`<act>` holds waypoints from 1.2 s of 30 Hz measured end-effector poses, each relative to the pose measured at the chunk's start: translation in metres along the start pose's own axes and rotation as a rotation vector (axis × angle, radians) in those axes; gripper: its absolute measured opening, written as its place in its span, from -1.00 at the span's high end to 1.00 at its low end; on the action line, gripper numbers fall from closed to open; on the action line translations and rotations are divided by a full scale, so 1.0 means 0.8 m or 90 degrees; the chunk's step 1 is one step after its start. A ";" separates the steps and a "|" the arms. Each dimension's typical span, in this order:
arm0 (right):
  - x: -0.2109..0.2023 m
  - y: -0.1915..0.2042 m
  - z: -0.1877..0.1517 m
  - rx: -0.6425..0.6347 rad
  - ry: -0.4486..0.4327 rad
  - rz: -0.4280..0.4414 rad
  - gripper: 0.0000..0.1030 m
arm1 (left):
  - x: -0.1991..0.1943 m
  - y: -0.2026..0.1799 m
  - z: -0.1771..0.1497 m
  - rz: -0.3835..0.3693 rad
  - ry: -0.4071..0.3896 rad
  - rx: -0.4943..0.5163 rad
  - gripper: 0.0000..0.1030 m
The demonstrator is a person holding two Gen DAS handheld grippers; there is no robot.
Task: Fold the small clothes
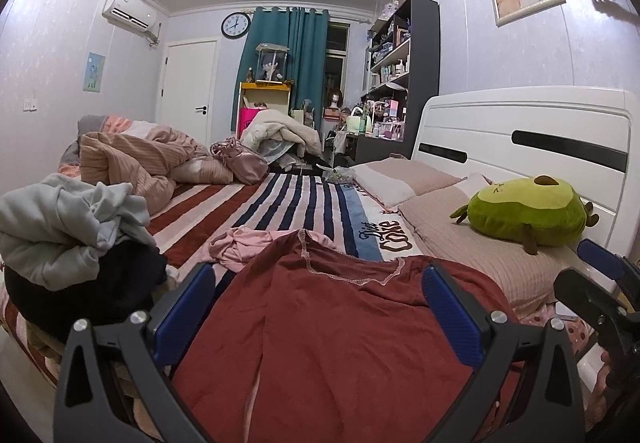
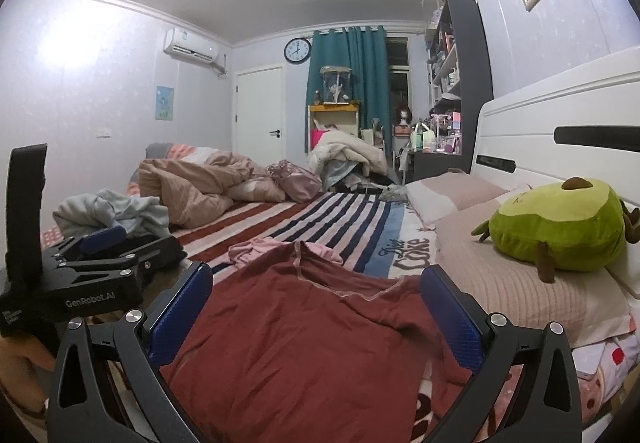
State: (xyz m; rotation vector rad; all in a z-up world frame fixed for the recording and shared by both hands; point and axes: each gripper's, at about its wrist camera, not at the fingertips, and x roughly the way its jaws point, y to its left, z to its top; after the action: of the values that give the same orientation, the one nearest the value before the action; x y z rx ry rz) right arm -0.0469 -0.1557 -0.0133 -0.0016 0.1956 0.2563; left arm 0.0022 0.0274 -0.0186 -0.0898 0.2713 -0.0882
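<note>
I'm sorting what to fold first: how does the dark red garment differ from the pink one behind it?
The dark red garment lies spread fairly flat nearest the grippers; the pink garment is bunched and crumpled behind it. The dark red garment shows far more area; the pink garment is partly hidden under the red one's far edge. Both lie on the striped blanket, and neither the left gripper nor the right gripper holds either.

A dark red garment (image 1: 340,327) lay spread flat on the striped bedspread (image 1: 280,199), its stitched neckline facing the far side. A crumpled pink garment (image 1: 244,247) lay just beyond it, touching its far edge.
</note>
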 end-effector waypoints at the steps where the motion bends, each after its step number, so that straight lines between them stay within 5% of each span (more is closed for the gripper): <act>1: 0.000 0.000 -0.001 0.002 0.001 0.000 -1.00 | 0.001 -0.001 0.000 0.001 0.002 0.002 -0.98; 9: 0.004 -0.001 -0.005 0.007 0.010 -0.006 -1.00 | 0.007 0.005 -0.005 -0.003 0.015 -0.002 -0.98; 17: 0.048 -0.020 -0.032 0.055 0.059 -0.012 -1.00 | 0.043 0.065 -0.037 -0.004 0.091 -0.013 -0.98; 21: 0.081 -0.023 -0.058 0.081 0.109 0.003 -0.33 | 0.061 0.119 -0.073 0.033 0.139 -0.049 -0.96; 25: 0.113 -0.013 -0.083 0.075 0.157 0.006 0.14 | 0.083 0.162 -0.119 0.030 0.205 -0.069 -0.37; 28: 0.134 -0.007 -0.101 0.089 0.187 0.028 0.16 | 0.099 0.176 -0.148 0.014 0.252 -0.070 -0.04; 36: 0.174 0.014 -0.127 0.098 0.243 0.066 0.15 | 0.115 0.200 -0.199 0.051 0.306 -0.079 -0.03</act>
State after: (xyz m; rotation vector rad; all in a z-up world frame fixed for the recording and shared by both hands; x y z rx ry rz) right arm 0.0627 -0.1122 -0.1392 0.1135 0.5958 0.3420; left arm 0.0594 0.1647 -0.2118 -0.1818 0.7604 -0.0122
